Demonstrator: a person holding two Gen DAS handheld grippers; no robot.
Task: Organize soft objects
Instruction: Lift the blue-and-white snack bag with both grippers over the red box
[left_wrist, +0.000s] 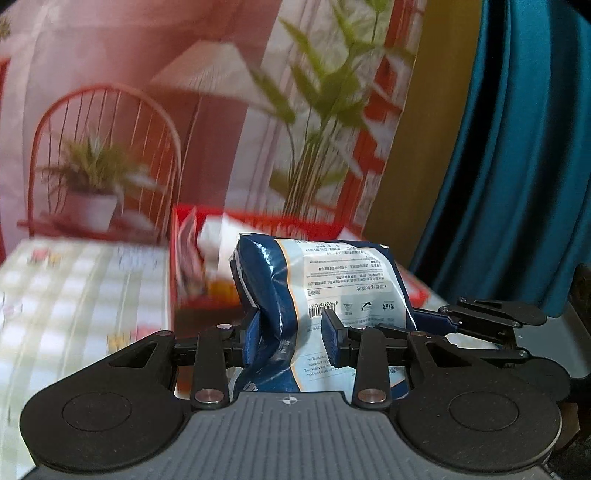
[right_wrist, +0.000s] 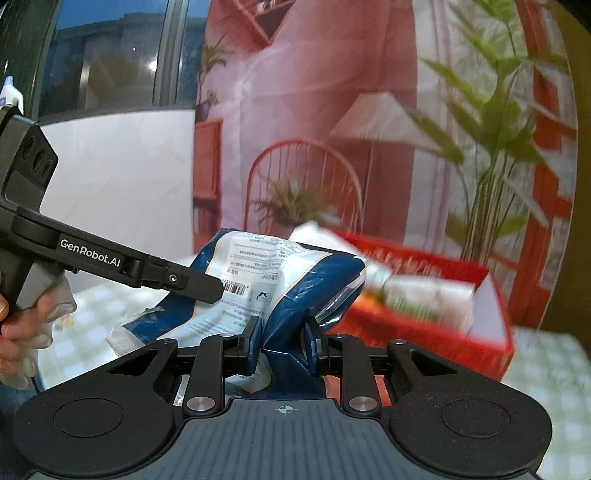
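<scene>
Pack (left_wrist: 325, 284): a soft blue and white plastic pack with printed text and a barcode. We hold it between our two grippers, lifted clear of the table, in front of the red box.
Left gripper (left_wrist: 291, 338): we have its jaws closed partway on the pack. Both blue pads press into the film, which bulges and creases between them. We see the barcode just above the right-hand pad.
Right gripper (right_wrist: 282, 341): we have its jaws drawn close together, pinching a folded blue end of the pack. The film is crumpled into a ridge between the pads.
Pack from the right wrist view (right_wrist: 280, 273): it runs up and to the left from our right gripper. Its white label faces the camera, with its print upside down, and its clear sealed edge points towards the box.
Left gripper from the right wrist view (right_wrist: 212, 291): its black finger reaches in from the left and lies against the label next to the barcode. Our hand (right_wrist: 22, 325) grips its handle at the left edge.
Right gripper from the left wrist view (left_wrist: 443, 321): it comes in from the right and meets the pack's lower right corner. We cannot tell its grip from here.
Box (right_wrist: 495, 295): red and open, just behind the pack, holding blurred white and red packets.
Table (left_wrist: 74, 295): covered with a pale checked cloth.
Backdrop (left_wrist: 184, 110): a printed scene of a red chair, a lamp and green plants.
Curtain (left_wrist: 517, 147): teal, at the right of the left wrist view.
</scene>
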